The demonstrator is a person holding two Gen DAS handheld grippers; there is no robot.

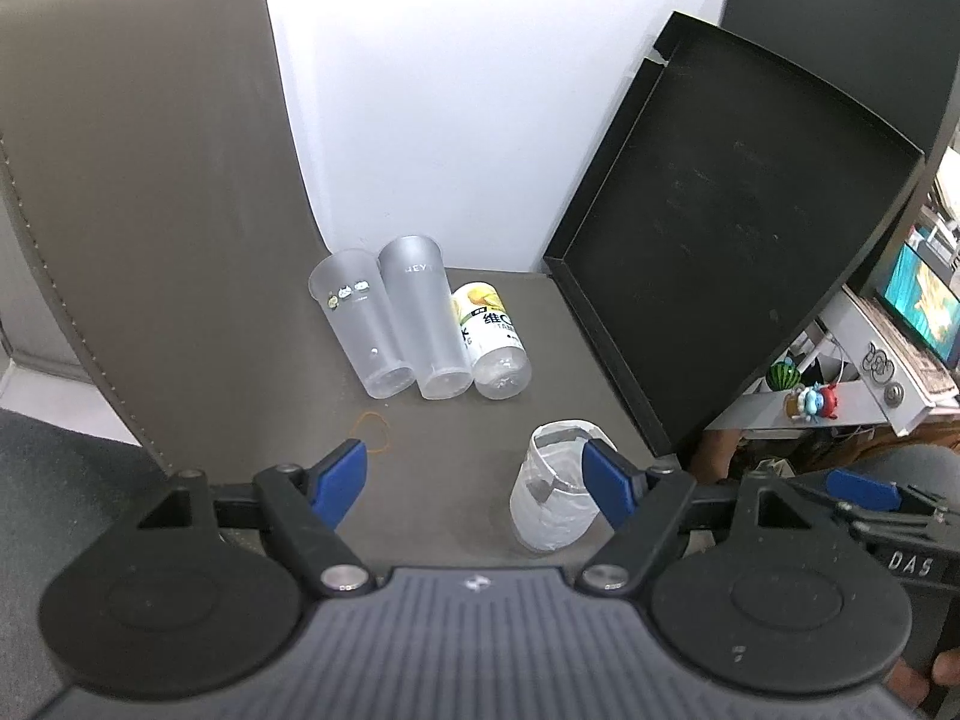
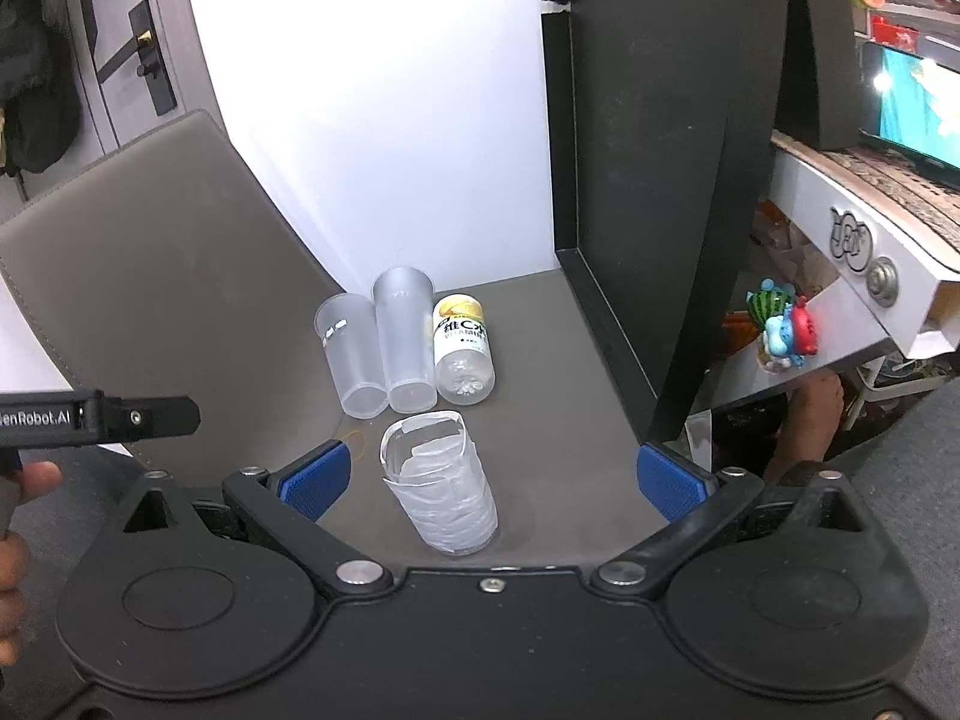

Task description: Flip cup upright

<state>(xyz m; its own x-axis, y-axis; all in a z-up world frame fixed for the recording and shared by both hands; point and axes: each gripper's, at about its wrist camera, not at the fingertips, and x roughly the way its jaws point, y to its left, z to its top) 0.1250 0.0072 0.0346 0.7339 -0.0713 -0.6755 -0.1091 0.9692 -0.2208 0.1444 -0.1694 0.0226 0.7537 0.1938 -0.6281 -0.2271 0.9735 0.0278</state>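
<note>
Taped cup (image 2: 441, 483) seen standing mouth-up on grey seat (image 2: 540, 372), between spread, empty fingers of right gripper (image 2: 491, 480). Left gripper (image 1: 477, 480) likewise held apart, cup touching or just behind its right finger. Risk judged: cup toppled if clipped during withdrawal.

On the grey surface (image 2: 540, 372) there are 2 frosted cups (image 2: 354, 354) lying side by side, 1 bottle (image 2: 462, 348) just right of them, 1 taped cup (image 2: 444, 486) standing in front of them, and 1 black tray (image 2: 654, 180) to their right.
</note>
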